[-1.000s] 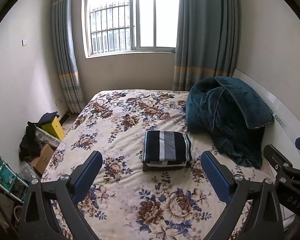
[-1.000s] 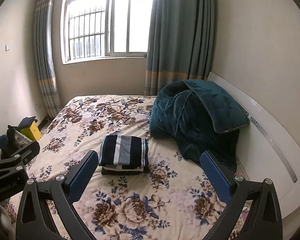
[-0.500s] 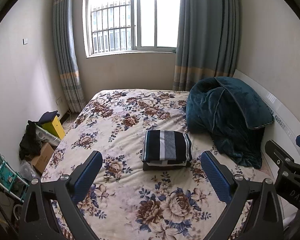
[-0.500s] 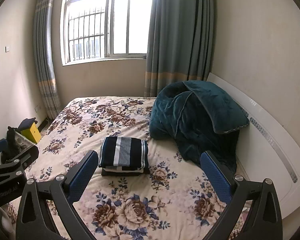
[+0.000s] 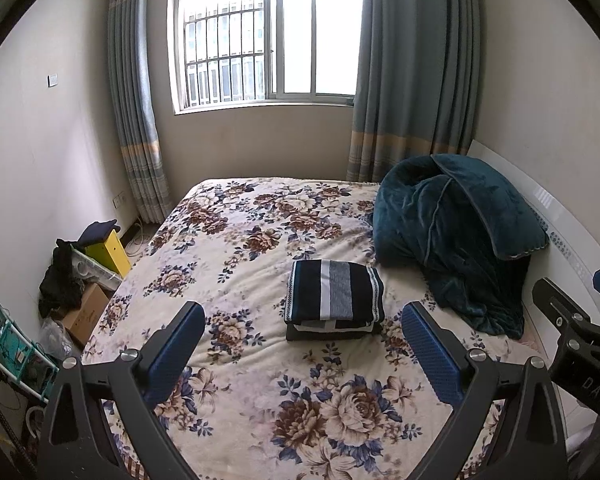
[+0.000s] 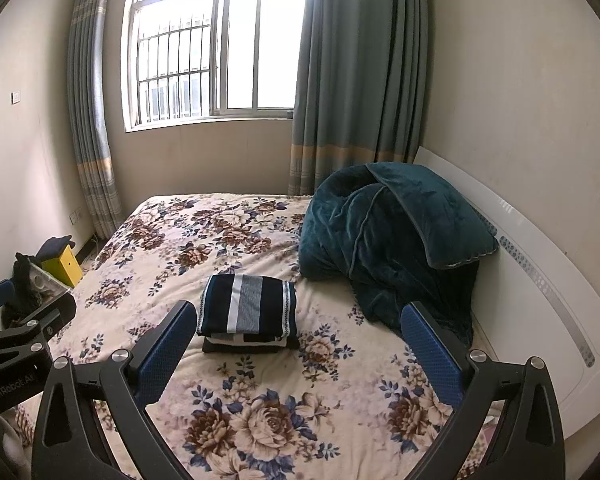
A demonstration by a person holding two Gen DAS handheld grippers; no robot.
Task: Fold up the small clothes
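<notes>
A small stack of folded clothes, the top one striped navy, white and grey (image 5: 334,295), lies on the floral bed sheet (image 5: 260,380) near the middle of the bed; it also shows in the right wrist view (image 6: 247,308). My left gripper (image 5: 302,346) is open and empty, held above the bed's near part, short of the stack. My right gripper (image 6: 298,346) is open and empty, also short of the stack and a little to its right. Each gripper's body shows at the edge of the other's view.
A bunched dark teal blanket (image 5: 456,232) lies at the bed's right, against the white headboard (image 6: 540,280). Boxes, a yellow box (image 5: 114,252) and dark clothes stand on the floor at the left. A curtained window (image 5: 268,40) is at the far wall.
Both grippers have drifted slightly back and up from the stack; the folded clothes have not moved.
</notes>
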